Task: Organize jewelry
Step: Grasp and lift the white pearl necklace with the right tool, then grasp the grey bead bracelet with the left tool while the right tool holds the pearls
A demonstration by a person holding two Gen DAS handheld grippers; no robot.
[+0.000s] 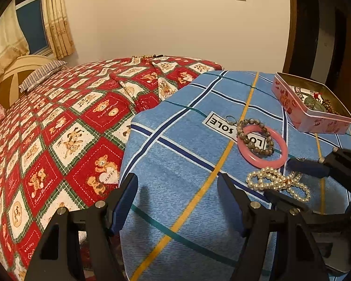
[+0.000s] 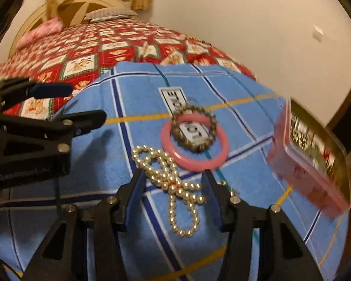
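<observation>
A pearl necklace (image 2: 170, 180) lies knotted on the blue checked cloth (image 2: 128, 154). My right gripper (image 2: 174, 175) stands open, a finger on either side of the necklace and clear of it. This gripper (image 1: 278, 178) enters from the right in the left wrist view, over the pearls (image 1: 276, 182). Beyond them, a brown bead bracelet (image 2: 194, 148) overlaps a pink bangle (image 2: 194, 166). A small silver ring (image 1: 230, 119) lies past the bangle (image 1: 262, 162). The open pink tin (image 1: 316, 119) holds more jewelry. My left gripper (image 1: 176, 180) is open over bare cloth.
The blue cloth (image 1: 175, 140) covers a raised surface next to a bed with a red bear-patterned quilt (image 1: 70, 121). The tin (image 2: 299, 171) sits at the cloth's far right. A beaded strand (image 1: 147, 56) lies at the quilt's far edge.
</observation>
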